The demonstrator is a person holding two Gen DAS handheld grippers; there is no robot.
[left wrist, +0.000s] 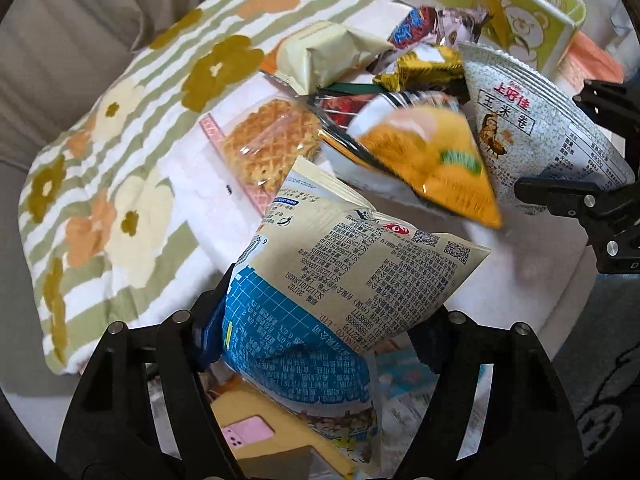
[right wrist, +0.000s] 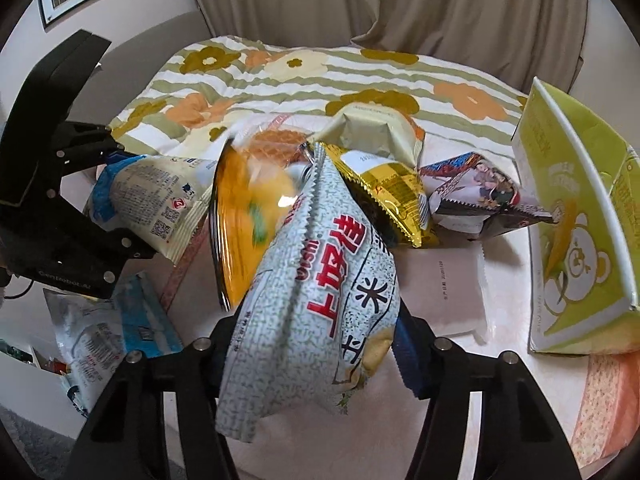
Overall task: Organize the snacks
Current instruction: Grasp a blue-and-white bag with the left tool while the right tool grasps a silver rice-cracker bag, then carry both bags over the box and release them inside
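Observation:
My left gripper (left wrist: 316, 320) is shut on a cream and blue snack bag (left wrist: 332, 280) and holds it above the table; it also shows in the right wrist view (right wrist: 148, 200). My right gripper (right wrist: 316, 332) is shut on a grey speckled bag with red letters (right wrist: 320, 300), also seen in the left wrist view (left wrist: 532, 128). A blurred orange bag (left wrist: 432, 160) hangs between the two, also seen in the right wrist view (right wrist: 248, 216). More snacks lie in a heap: a waffle pack (left wrist: 268, 140), a cream pack (left wrist: 324, 52), a gold pack (right wrist: 392, 192).
A green cardboard box with a bear (right wrist: 576, 224) stands open at the right. A flowered striped quilt (right wrist: 304, 72) lies behind the heap. A pale flat packet (right wrist: 440, 288) lies on the white table. More bags (right wrist: 104, 332) sit low at the left.

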